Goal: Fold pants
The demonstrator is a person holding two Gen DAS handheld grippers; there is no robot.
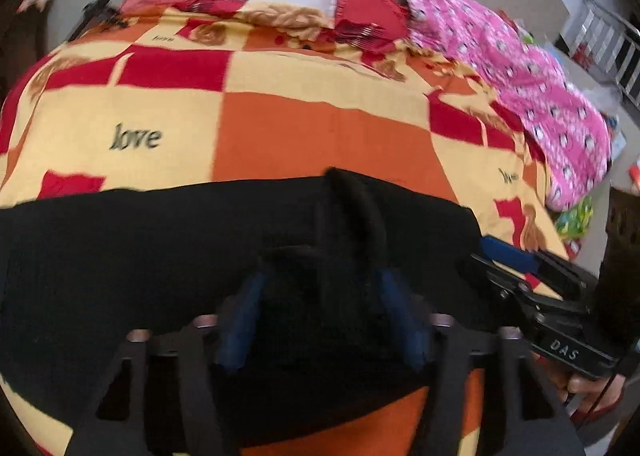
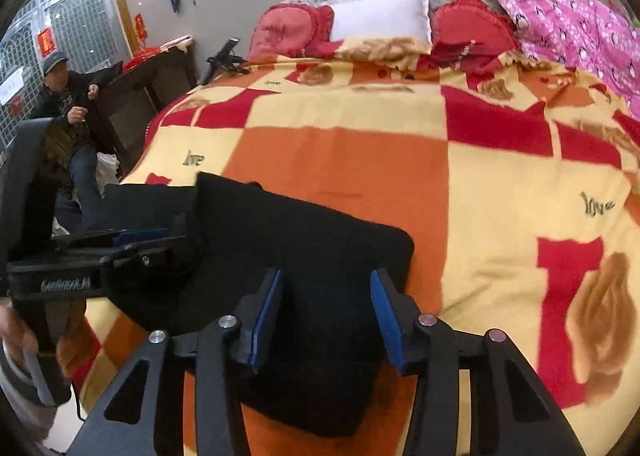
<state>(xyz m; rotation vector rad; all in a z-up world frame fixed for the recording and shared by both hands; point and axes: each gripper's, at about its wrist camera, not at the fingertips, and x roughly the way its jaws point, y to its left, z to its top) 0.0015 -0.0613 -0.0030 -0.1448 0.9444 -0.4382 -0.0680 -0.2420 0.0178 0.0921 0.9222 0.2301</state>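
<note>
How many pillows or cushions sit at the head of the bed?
3: a red ruffled cushion on the left, a white pillow in the middle, another red ruffled cushion to its right. The pink quilt may hide more.

Each tool was built of matte black plastic. The right tool (image 2: 326, 316) carried two flat fingers (image 2: 266, 320) faced with blue ribbed pads, and behind them angled black linkage arms with triangular cut-outs. Round silver pins (image 2: 229, 321) capped the joints of those arms. The left tool (image 1: 320, 320) had the same black linkage and blue-padded fingers (image 1: 244, 316), though its pins looked duller and the view was blurred. White lettering ran along the side of each black body; on one it read "DAS". A thin black cable (image 2: 76, 400) hung beside the left hand (image 2: 16, 332), which wore a grey sleeve (image 2: 20, 416).
</note>
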